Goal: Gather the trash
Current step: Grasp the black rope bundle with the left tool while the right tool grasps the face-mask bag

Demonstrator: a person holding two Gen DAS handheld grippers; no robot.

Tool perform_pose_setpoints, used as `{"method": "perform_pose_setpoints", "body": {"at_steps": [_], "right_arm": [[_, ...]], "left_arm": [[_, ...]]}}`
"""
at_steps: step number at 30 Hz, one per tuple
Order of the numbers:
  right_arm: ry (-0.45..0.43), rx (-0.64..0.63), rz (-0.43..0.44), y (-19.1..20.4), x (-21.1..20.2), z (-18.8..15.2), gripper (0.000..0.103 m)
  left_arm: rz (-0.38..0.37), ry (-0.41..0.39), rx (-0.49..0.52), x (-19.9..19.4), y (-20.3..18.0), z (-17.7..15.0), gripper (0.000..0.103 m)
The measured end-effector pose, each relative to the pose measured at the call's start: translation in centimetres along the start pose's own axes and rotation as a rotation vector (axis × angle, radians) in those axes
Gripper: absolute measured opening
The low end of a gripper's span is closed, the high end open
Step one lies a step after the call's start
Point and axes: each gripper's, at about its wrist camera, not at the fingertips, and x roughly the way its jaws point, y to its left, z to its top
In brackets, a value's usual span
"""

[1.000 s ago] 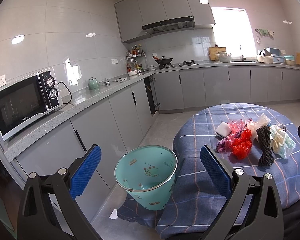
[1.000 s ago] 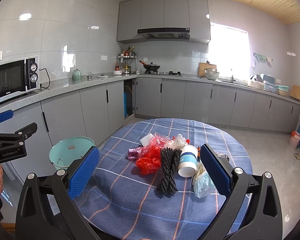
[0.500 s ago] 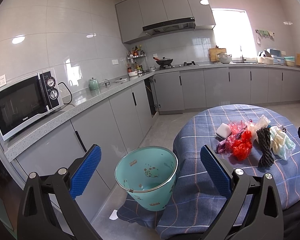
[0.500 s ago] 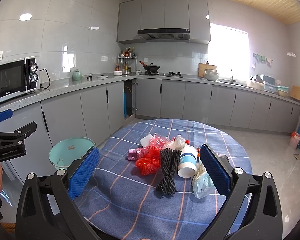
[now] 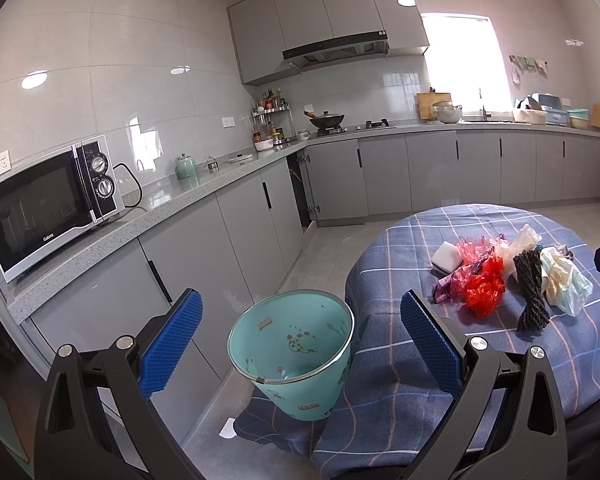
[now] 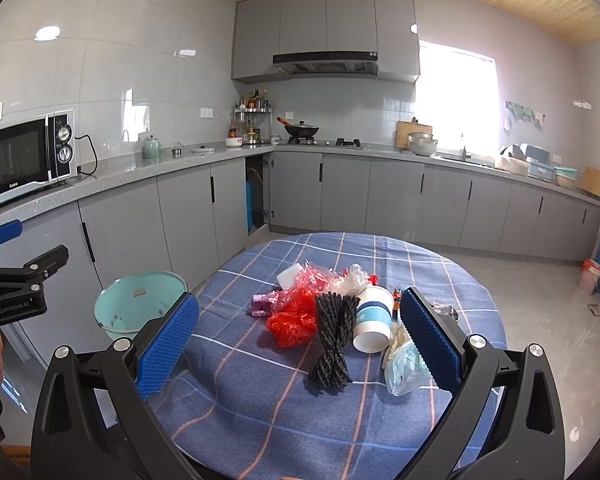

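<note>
One mint bin (image 6: pixel 140 308), one paper cup (image 6: pixel 374 324), one black rope bundle (image 6: pixel 334 340), one red bag (image 6: pixel 294 320), one white sponge (image 6: pixel 292 274), one microwave (image 6: pixel 24 158).

Bright daylit kitchen, window (image 6: pixel 456 100) blown out to white over the far counter, round lamp reflections glaring on the glossy wall tiles (image 5: pixel 140 64), soft shadows beneath the trash pile (image 6: pixel 332 320), heavy fisheye bending with dark vignetted corners, focus sharp throughout.
</note>
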Motion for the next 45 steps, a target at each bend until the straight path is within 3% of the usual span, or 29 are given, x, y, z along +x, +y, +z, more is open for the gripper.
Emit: {"method": "perform_pose_setpoints", "body": {"at_steps": [7,14,18,33,39,45], "right_arm": [[0.032,0.063,-0.075,-4.1,3.3,-0.8,0.098],[0.119,0.101,-0.124,-7.7,7.0,-3.4,0.097],[0.168,0.102,-0.142,-8.8,8.8,-5.0,0.084],[0.193,0.194,-0.171,-12.9,11.8,-7.3,0.081],[0.264,0.235,-0.129,-13.8,13.4,-8.5,0.071],[0.298,0.232,-0.06,-13.6,14.2,-9.6,0.039]], "left_arm": [[-0.005,0.013,0.016,2.7,-1.8,-0.4,0.098],[-0.048,0.012,0.05,6.3,-5.7,-0.3,0.098],[-0.063,0.012,0.064,8.6,-8.5,-0.3,0.098],[-0.142,0.051,0.098,12.6,-16.5,-0.4,0.098],[-0.178,0.064,0.113,12.6,-18.6,-0.5,0.098],[-0.2,0.074,0.123,12.7,-19.5,-0.7,0.098]]}}
